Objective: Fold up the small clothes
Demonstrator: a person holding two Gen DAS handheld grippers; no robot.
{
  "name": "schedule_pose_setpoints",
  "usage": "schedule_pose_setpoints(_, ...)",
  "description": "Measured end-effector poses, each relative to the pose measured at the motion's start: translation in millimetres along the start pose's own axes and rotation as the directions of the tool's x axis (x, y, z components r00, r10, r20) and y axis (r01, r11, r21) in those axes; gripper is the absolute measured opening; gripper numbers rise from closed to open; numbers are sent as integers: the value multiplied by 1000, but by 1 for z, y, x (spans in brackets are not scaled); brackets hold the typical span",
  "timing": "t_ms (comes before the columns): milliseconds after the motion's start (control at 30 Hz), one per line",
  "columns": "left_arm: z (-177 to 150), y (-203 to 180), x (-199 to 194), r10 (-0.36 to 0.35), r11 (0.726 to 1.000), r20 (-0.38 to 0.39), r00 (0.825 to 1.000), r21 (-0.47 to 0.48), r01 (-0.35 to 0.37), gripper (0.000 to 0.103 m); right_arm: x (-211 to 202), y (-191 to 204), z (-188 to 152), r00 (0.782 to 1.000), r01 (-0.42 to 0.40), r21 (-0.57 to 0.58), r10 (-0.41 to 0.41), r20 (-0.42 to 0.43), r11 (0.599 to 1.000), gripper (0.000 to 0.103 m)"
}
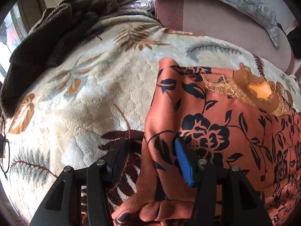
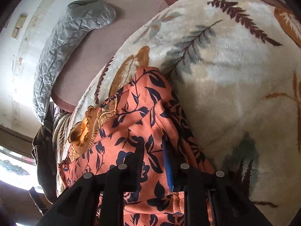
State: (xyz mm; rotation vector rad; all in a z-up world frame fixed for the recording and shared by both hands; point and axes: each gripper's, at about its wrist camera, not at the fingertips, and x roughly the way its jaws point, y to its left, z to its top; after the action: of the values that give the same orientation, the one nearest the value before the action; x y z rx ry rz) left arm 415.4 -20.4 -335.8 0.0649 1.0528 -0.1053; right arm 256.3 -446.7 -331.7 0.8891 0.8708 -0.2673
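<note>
My left tongs angle steeply down, jaws parted, gripping nothing, astride the orange floral garment's folded edge. My right tongs tilt downward, narrowly clamped on a fold of it. It lies on the leaf-patterned blanket.

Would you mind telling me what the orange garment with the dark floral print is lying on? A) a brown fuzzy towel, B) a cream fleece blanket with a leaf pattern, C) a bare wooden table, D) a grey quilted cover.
B: the orange garment is spread on the cream leaf-pattern blanket, while the grey quilted cover and the brown fuzzy cloth lie apart from it at the far edge.
</note>
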Motion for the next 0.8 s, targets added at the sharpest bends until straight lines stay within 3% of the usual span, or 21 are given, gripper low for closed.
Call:
schedule_pose_setpoints(100, 3, 9, -11, -40, 998, 8, 999, -51, 41, 55, -13, 12, -3, 998, -38, -44, 40, 56, 998, 25)
schedule_pose_setpoints(167, 2, 11, -15, 3, 999, 29, 1000, -51, -2, 55, -13, 22, -5, 996, -72, -79, 75, 43, 994, 25)
schedule_pose_setpoints(233, 1, 9, -7, 28, 999, 10, 1000, -27, -27, 59, 0, 30, -12, 996, -86, -111, 83, -35, 990, 25)
schedule_pose_setpoints(300, -2, 7, -2, 46, 999, 12, 999, -16, -46, 66, 23, 30, -22, 990, -34, -139, 14, -143, 990, 27)
schedule_pose_setpoints(333, -1, 7, -4, 49, 999, 13, 999, -12, -49, 66, 20, 32, -23, 994, -30, -143, 15, -107, 989, 27)
schedule_pose_setpoints(533, -3, 20, -22, -19, 999, 2, 1000, -47, 19, 66, 7, 29, -25, 988, -74, -128, 56, -143, 989, 27)
schedule_pose_setpoints(667, -23, 36, -53, -17, 1000, 59, 998, -20, 18, 69, -17, 22, -28, 988, -119, -144, 103, -113, 982, 28)
schedule_pose_setpoints(733, -41, 48, -72, -23, 1000, 80, 997, -5, 23, 72, -34, 18, -34, 988, -140, -162, 125, -95, 977, 35)
schedule_pose_setpoints(800, -58, 61, -90, -27, 1000, 99, 995, -3, 28, 73, -55, 11, -44, 989, -143, -180, 133, -65, 973, 78)
